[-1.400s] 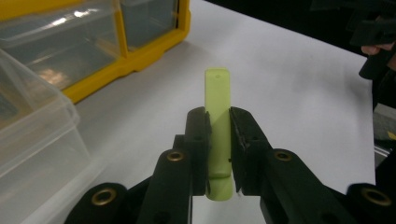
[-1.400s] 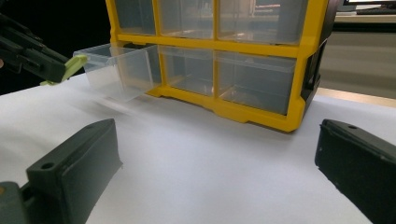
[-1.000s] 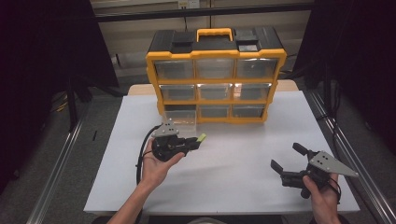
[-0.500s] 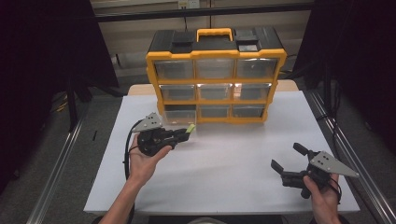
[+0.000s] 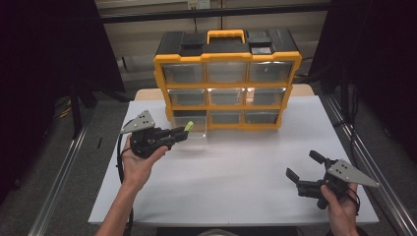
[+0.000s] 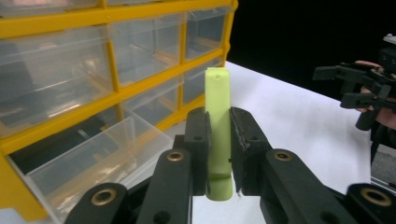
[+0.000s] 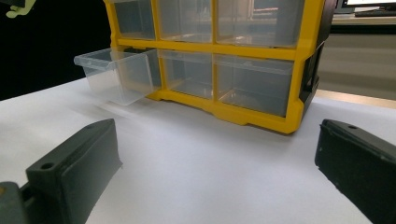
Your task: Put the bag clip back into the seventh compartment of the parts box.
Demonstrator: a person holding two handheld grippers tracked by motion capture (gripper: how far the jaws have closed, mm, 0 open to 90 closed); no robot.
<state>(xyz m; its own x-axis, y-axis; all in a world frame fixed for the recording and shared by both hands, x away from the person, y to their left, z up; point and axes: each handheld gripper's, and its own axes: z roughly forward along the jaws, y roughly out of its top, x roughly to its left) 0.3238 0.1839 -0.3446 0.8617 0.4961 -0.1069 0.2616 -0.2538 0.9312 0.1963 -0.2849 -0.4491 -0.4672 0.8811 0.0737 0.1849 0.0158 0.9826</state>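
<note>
A yellow and black drawer organizer (image 5: pixel 226 78) stands at the back of the white table (image 5: pixel 236 187). Its bottom-left clear drawer (image 5: pixel 195 132) is pulled out. My left gripper (image 5: pixel 182 132) is shut on a light green block (image 5: pixel 189 126) and hovers at the drawer's left front corner. In the left gripper view the green block (image 6: pixel 218 116) stands upright between the jaws, with the open drawer (image 6: pixel 98 158) below and to its left. My right gripper (image 5: pixel 303 164) rests open and holds nothing at the table's front right. The right gripper view faces the open drawer (image 7: pixel 116 74).
The organizer's other clear drawers (image 5: pixel 226 96) are closed. Metal rails (image 5: pixel 64 182) run along both sides of the table. Bare white tabletop lies between the two grippers. The right gripper (image 6: pixel 355 86) shows far off in the left gripper view.
My left gripper has carried the green block left and farther back, up to the pulled-out drawer. The right gripper has stayed still.
</note>
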